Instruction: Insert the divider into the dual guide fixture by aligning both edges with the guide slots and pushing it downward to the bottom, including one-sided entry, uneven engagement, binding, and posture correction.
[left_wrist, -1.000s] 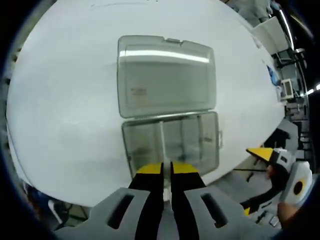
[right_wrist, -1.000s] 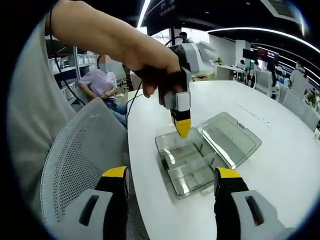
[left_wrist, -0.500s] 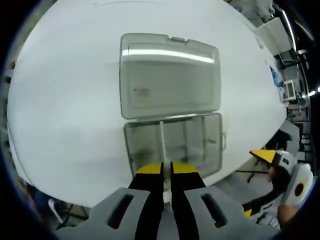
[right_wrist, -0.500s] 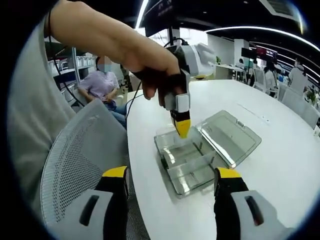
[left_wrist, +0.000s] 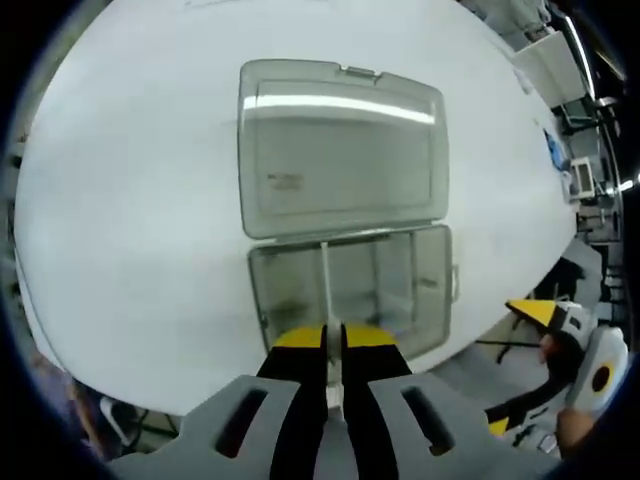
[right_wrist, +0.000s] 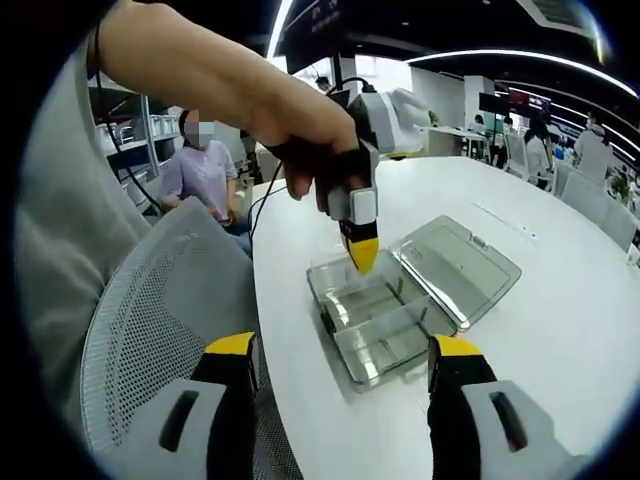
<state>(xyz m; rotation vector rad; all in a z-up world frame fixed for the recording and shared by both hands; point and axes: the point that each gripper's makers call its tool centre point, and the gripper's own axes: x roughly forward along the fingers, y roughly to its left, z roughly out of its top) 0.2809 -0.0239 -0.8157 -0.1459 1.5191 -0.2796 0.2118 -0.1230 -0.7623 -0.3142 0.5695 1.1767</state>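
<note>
Above one box (left_wrist: 350, 290), left tongs (left_wrist: 333, 345) pinch one divider (left_wrist: 326, 275).

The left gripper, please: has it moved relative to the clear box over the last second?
Barely: the left gripper still hangs shut on the divider over the clear box.

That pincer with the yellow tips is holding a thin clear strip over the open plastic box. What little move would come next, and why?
Probably a short, straight push down. The left gripper is shut on the divider, which stands upright over the clear box near its hinged lid. Whether both edges sit in their slots is too fine to tell, so it should go gently. The right gripper waits open, off the table edge.
</note>
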